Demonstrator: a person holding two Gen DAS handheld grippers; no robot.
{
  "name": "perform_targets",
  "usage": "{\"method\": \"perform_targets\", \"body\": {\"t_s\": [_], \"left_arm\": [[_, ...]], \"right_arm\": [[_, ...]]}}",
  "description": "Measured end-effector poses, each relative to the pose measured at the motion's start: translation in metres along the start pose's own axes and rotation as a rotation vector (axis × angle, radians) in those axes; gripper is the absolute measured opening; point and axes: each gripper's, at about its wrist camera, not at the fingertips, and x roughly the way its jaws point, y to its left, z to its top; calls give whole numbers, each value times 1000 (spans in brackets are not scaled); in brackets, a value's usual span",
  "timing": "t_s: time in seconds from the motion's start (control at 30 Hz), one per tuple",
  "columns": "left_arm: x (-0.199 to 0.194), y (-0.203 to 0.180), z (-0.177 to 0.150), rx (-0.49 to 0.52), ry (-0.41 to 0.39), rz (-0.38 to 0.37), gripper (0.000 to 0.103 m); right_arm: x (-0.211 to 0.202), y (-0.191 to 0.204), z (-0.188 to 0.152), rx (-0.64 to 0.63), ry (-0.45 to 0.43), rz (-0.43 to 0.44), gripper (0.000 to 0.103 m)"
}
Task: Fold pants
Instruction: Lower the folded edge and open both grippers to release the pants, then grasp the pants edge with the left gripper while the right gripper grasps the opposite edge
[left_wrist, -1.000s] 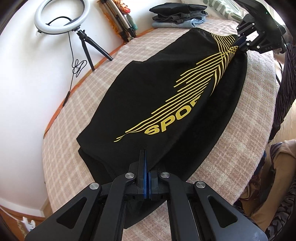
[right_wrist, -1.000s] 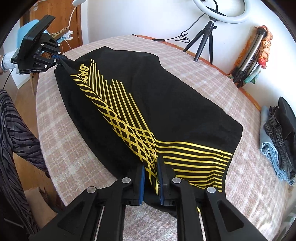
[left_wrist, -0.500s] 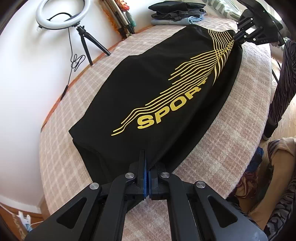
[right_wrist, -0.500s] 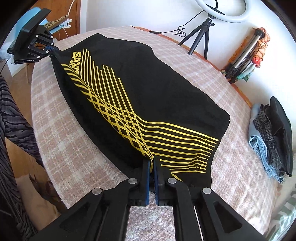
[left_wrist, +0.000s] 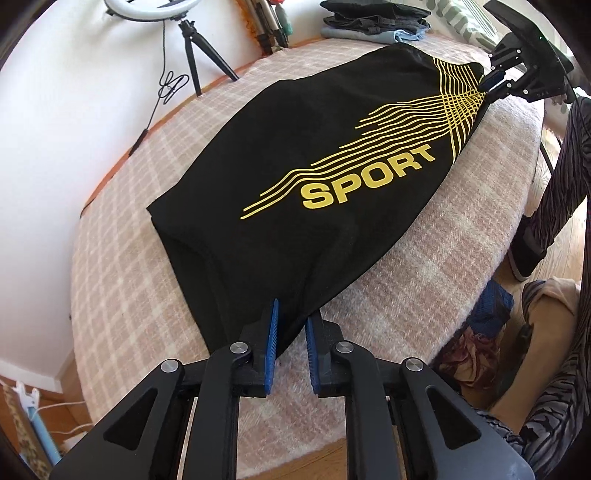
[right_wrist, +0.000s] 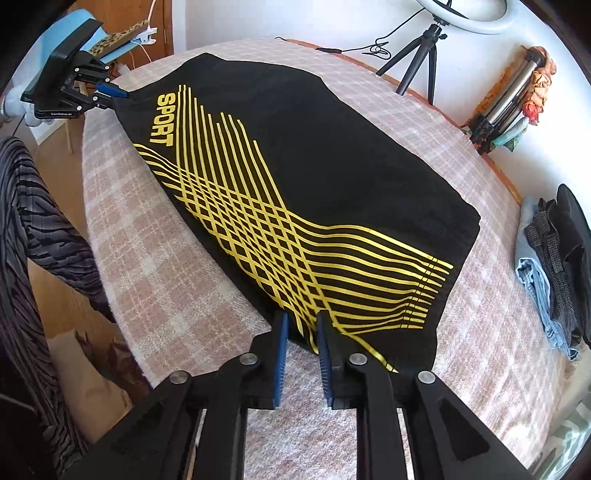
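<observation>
one pair of black fabric pants with yellow stripes and "sport" print (left_wrist: 295, 177) is laid flat on the pink plaid blanket-covered table (left_wrist: 140, 288). two grippers are seen: left gripper (left_wrist: 291, 332) and right gripper (right_wrist: 301, 332), both released, jaws parted, fabric edge lying loose between blue pads. one stack of folded clothes (right_wrist: 557, 266) is set beside.

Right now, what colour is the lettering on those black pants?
Yellow: "SPORT" on the black pants, with matching yellow stripes. The left wrist view shows it best.
</observation>
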Motion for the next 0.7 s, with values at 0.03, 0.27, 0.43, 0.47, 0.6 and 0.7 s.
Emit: {"method": "perform_targets", "body": {"t_s": [0.03, 0.27, 0.43, 0.47, 0.6, 0.7], "left_arm": [[-6, 4, -3, -16, -4, -3, 18], [-29, 54, -7, -307, -128, -67, 29], [-3, 59, -11, -392, -116, -78, 30], [3, 58, -12, -402, -107, -79, 30], [22, 57, -16, -434, -69, -74, 30], [26, 56, -16, -452, -87, -63, 30]], "right_arm": [[-5, -2, -1, 11, -8, 20, 26], [-45, -27, 24, 145, -164, 114, 32], [-43, -28, 75, 152, -232, 157, 32], [-40, -25, 87, 142, -244, 163, 32], [-22, -22, 138, 99, -274, 191, 32], [0, -21, 173, 86, -275, 230, 32]]}}
